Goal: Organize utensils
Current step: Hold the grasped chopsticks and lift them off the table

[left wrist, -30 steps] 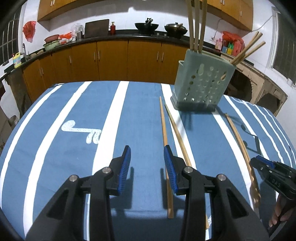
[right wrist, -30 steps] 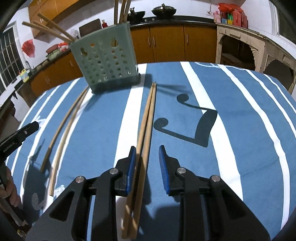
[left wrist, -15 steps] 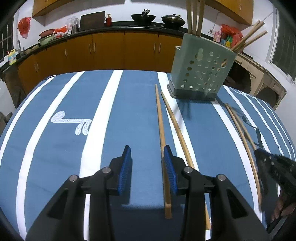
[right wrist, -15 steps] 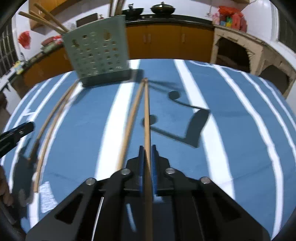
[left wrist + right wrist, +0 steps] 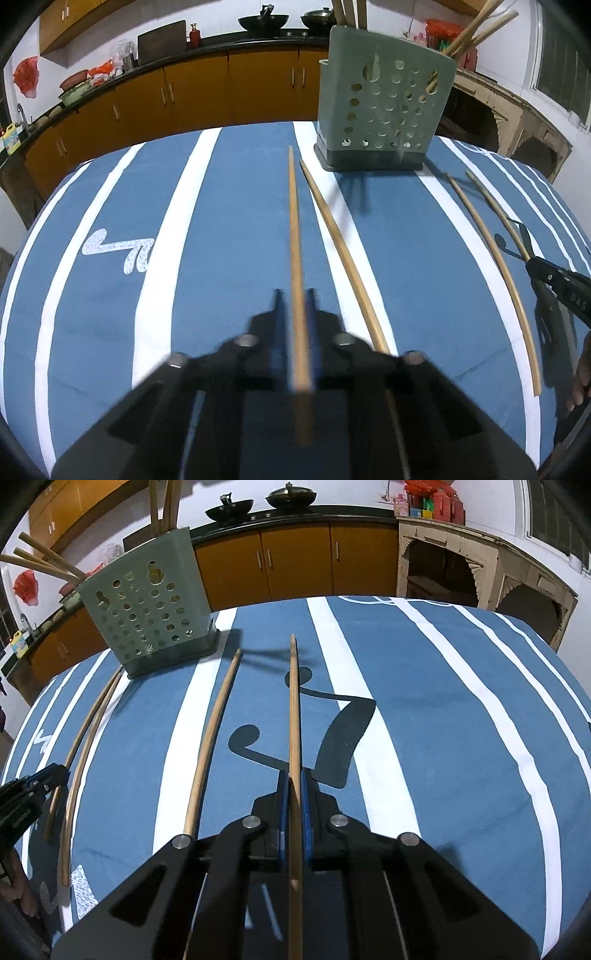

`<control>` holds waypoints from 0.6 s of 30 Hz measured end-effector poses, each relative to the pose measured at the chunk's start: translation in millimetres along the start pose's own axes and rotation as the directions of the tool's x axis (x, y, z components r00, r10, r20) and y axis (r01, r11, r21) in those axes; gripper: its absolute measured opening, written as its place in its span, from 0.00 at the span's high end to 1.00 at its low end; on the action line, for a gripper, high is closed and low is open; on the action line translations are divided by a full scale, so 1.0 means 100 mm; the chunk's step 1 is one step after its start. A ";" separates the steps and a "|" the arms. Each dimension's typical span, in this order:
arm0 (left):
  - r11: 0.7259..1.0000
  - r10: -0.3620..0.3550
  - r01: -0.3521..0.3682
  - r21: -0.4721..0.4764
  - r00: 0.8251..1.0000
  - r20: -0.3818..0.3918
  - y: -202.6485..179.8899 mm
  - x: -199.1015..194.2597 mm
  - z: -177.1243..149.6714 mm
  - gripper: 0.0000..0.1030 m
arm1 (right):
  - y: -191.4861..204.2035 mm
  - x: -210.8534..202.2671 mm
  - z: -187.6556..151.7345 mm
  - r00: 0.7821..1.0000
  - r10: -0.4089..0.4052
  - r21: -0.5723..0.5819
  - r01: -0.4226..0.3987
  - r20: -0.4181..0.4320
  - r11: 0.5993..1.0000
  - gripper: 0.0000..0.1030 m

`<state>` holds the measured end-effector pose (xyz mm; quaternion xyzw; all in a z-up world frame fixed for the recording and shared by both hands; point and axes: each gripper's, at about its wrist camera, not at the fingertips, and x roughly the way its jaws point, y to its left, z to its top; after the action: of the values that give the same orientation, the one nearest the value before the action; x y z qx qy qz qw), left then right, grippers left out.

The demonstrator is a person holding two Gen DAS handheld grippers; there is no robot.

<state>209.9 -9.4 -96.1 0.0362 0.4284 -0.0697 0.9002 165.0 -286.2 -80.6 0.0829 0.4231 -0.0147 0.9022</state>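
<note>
Right wrist view shows the right tongs (image 5: 291, 788) clamped on one chopstick (image 5: 293, 709), the left tongs (image 5: 295, 306) likewise gripping another chopstick (image 5: 294, 229) above the desk (image 5: 221, 229); each should tip upright before entering the green holder (image 5: 147, 609).

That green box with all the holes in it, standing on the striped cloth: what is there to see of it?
The green holder is an upright, box-shaped caddy that looks like matte plastic, its walls pierced with round holes and two keyhole slots, on a darker base. It stands at the far side of the blue striped tablecloth. Wooden chopsticks stick out of its top, some upright, some leaning outward. Neither gripper touches it; loose chopsticks lie on the cloth near its base.
</note>
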 end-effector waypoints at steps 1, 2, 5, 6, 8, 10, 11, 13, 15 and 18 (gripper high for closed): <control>1.000 0.004 -0.004 -0.006 1.000 0.001 0.02 0.01 0.00 0.92 | 0.00 0.01 0.01 1.000 0.001 0.000 -0.001 0.000 1.000 0.93; 1.000 0.014 -0.014 -0.011 1.000 0.000 0.05 0.01 0.01 0.92 | 0.00 0.01 0.02 1.000 0.002 0.001 -0.002 0.000 1.000 0.93; 0.997 0.048 -0.048 -0.052 0.999 -0.002 0.20 0.03 0.04 0.92 | -0.02 0.04 0.06 1.000 -0.009 0.006 0.009 0.003 1.000 0.93; 0.996 0.054 -0.054 -0.069 0.999 -0.005 0.26 0.03 0.05 0.92 | -0.03 0.04 0.06 1.000 -0.013 0.008 0.013 0.004 1.000 0.93; 0.995 0.054 -0.055 -0.087 0.998 -0.007 0.33 0.03 0.06 0.92 | -0.05 0.05 0.08 1.000 -0.019 0.016 0.019 0.008 1.000 0.93; 0.995 0.048 -0.048 -0.088 0.999 -0.005 0.36 0.03 0.05 0.92 | -0.05 0.06 0.07 1.000 -0.024 0.013 0.023 0.013 1.000 0.93; 0.995 0.048 -0.048 -0.084 0.999 -0.003 0.36 0.03 0.05 0.92 | -0.04 0.06 0.07 1.000 -0.027 0.010 0.027 0.013 1.000 0.93; 0.995 0.047 -0.047 -0.083 0.999 -0.003 0.36 0.02 0.05 0.91 | -0.04 0.06 0.07 0.999 -0.031 0.006 0.031 0.012 1.000 0.93; 0.995 0.036 -0.037 -0.088 0.999 -0.002 0.36 0.02 0.05 0.90 | -0.05 0.06 0.07 1.000 -0.026 0.010 0.026 0.012 1.000 0.92; 0.995 0.028 -0.028 -0.092 1.000 -0.002 0.37 0.02 0.05 0.89 | -0.05 0.06 0.07 1.000 -0.024 0.013 0.023 0.013 1.000 0.92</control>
<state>220.4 25.9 -94.1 0.0007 0.4307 -0.0371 0.9017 173.6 -292.1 -81.6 0.0834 0.4182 -0.0284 0.9041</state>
